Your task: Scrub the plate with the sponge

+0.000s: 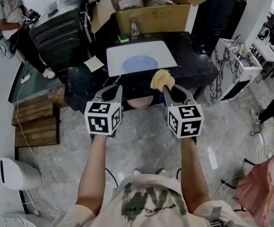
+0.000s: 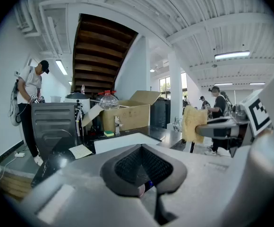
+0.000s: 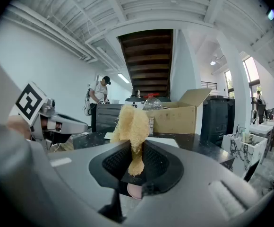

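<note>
Above the near edge of the dark counter [image 1: 80, 86], we hold our right gripper [image 1: 167, 90] clenched on the yellow sponge [image 1: 161, 80] and our left gripper [image 1: 117, 90] closed on nothing just left of it, while the blue plate [image 1: 140, 64] lies farther off on the white tray [image 1: 120, 56].

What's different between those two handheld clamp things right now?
The right gripper pinches a yellow sponge; the left gripper pinches nothing. The right gripper's fingers are kept slightly apart by the sponge; the left gripper's meet. Both are closed and hang short of the blue plate.
</note>
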`<move>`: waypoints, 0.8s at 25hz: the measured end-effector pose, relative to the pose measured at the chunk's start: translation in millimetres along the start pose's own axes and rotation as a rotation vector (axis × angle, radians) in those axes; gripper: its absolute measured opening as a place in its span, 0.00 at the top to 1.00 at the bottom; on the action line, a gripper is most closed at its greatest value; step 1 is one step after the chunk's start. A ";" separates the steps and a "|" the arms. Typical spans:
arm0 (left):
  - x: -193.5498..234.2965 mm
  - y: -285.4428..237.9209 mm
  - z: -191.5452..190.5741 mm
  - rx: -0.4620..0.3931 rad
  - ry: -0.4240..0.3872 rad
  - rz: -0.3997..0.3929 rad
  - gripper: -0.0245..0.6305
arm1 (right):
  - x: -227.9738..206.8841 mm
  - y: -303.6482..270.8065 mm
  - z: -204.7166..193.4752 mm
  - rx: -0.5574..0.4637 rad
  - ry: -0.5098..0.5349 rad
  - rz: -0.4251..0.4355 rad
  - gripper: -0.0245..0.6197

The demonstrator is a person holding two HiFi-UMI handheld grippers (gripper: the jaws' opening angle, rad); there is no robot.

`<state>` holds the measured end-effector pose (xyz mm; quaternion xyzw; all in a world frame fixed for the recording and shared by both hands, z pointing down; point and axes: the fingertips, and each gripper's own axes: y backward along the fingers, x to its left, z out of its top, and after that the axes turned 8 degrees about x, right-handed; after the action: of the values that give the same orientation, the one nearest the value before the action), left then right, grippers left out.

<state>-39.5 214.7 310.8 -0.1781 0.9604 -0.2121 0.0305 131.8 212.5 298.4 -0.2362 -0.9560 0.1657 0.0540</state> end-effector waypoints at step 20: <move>11.8 -16.4 -4.2 0.020 -0.023 -0.013 0.96 | 1.5 -22.6 -7.2 0.031 -0.004 0.009 0.86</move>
<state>-45.8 198.3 321.7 -0.1865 0.9567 -0.2196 0.0416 122.0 196.4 313.0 -0.2391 -0.9524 0.1810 0.0549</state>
